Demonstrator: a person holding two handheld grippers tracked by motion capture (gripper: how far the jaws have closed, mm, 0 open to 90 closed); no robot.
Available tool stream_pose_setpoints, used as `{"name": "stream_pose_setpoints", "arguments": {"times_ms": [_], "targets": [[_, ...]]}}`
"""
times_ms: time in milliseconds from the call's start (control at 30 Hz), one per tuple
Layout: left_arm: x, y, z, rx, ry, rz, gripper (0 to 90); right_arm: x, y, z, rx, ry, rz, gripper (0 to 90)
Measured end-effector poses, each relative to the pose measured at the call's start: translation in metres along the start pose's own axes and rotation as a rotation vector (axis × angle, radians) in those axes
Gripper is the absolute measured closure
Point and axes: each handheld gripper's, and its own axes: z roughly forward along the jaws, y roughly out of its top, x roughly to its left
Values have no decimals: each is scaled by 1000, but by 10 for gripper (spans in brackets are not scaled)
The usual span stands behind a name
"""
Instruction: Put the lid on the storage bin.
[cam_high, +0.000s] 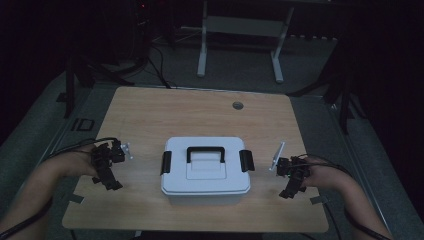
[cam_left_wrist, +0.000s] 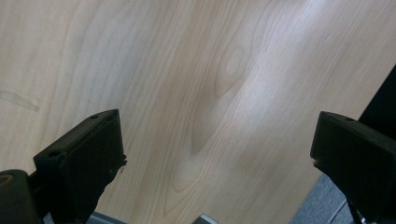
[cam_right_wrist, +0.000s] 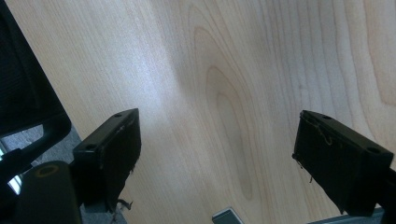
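A white plastic box (cam_high: 205, 171) with a black handle (cam_high: 205, 152) and black side latches sits in the middle of the wooden table (cam_high: 165, 110). My left gripper (cam_high: 111, 184) rests on the table to the left of the box, pointing down toward the near edge. Its jaws stand wide apart over bare wood (cam_left_wrist: 210, 112), nothing between them. My right gripper (cam_high: 287, 192) lies to the right of the box, also angled toward the near edge. Its jaws are spread wide over bare wood (cam_right_wrist: 224, 93) with nothing held.
A round cable hole (cam_high: 237, 105) sits near the table's far edge. A white-legged frame (cam_high: 240, 45) stands on the floor beyond the table. Dark stands flank both sides. Tape strips (cam_high: 75, 198) mark the near corners. A dark object (cam_right_wrist: 23, 93) shows past the table edge.
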Motion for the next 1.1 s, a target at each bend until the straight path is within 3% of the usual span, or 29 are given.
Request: {"name": "stream_pose_setpoints", "arguments": {"times_ms": [233, 400, 767, 1100], "targets": [[-2, -10, 16, 16, -8, -13, 24, 0, -5, 2, -11, -2, 10, 146], [-1, -20, 20, -45, -8, -35, 24, -1, -11, 5, -41, -10, 24, 145], [-2, -47, 28, -79, -7, -75, 24, -1, -28, 7, -80, -16, 60, 145], [-5, -56, 32, -92, -13, -90, 24, -2, -38, 5, -136, -54, 87, 145]]}}
